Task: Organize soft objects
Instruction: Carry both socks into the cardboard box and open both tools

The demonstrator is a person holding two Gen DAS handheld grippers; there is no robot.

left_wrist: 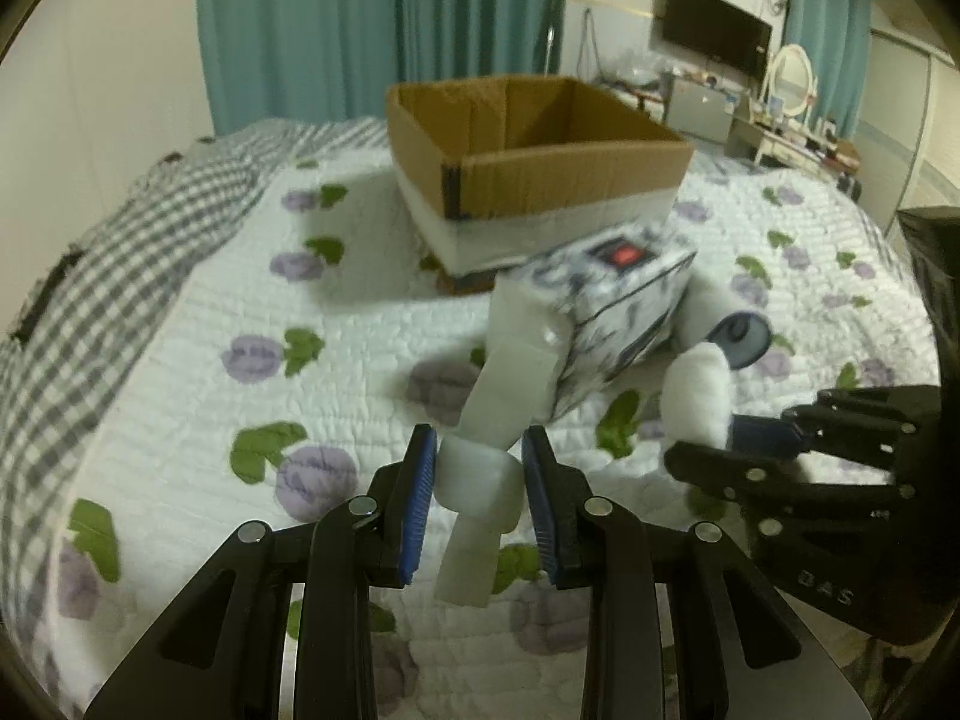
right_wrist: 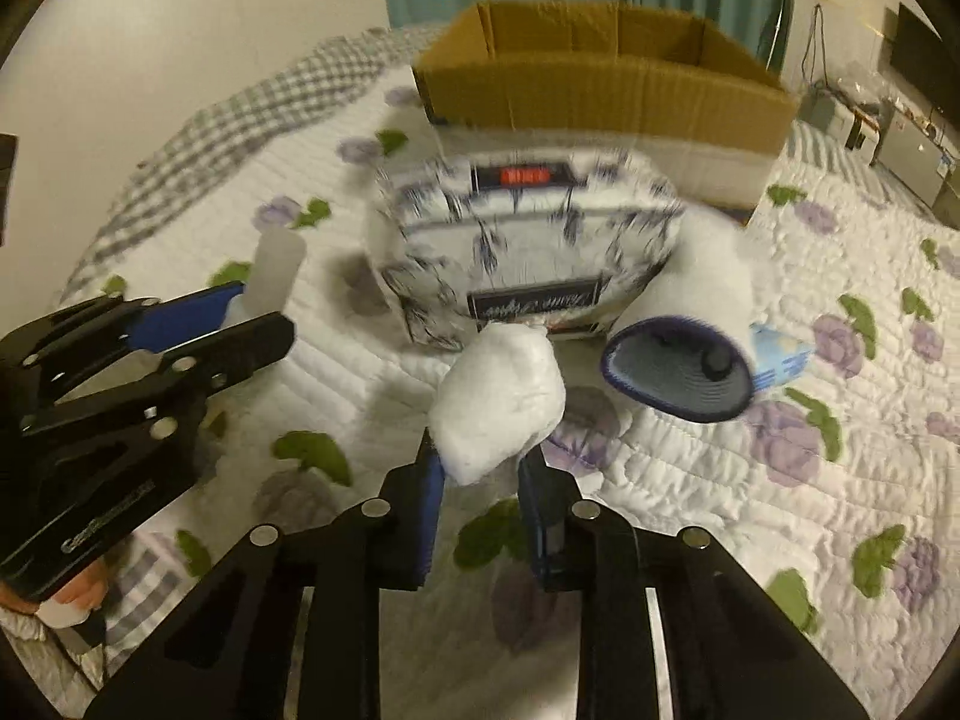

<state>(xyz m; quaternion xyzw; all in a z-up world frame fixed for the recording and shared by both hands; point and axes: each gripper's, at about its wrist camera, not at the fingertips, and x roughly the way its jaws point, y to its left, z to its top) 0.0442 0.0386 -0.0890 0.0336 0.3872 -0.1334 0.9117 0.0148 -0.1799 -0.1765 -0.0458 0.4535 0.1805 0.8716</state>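
Left wrist view first: the left gripper (left_wrist: 479, 483) is pinched onto a white plastic handle strip (left_wrist: 480, 480) that runs up to a soft wrapped tissue pack (left_wrist: 606, 306), so the pack hangs off that strip above the flowered quilt (left_wrist: 198, 324). Over on the right side of this view the right gripper (left_wrist: 714, 444) has its jaws narrowed onto a white bunched end (left_wrist: 699, 396) of the wrapping. A blue-soled slipper (left_wrist: 741, 336) lies on the quilt just beside the pack, and the open cardboard box (left_wrist: 528, 180) stands behind it on the bed. Right wrist view: the right gripper (right_wrist: 480, 468) is clamped on that crumpled white bunched end (right_wrist: 498, 396), the tissue pack (right_wrist: 528, 252) sits right in front of the cardboard box (right_wrist: 600, 90), and the slipper (right_wrist: 678, 372) is touching or nearly touching the pack's right side, can't tell which. The left gripper (right_wrist: 252, 312) shows at the left holding the handle strip (right_wrist: 273, 270). My guess is the pack's headed for the box. What worries me: both grips are on thin floppy plastic, not the body, so the film could slide out or tear if the two hands pull apart. The pack could also swing and clip the box rim, or drag the slipper along. Everything's blurry too, so hard to judge how secure either pinch really is.
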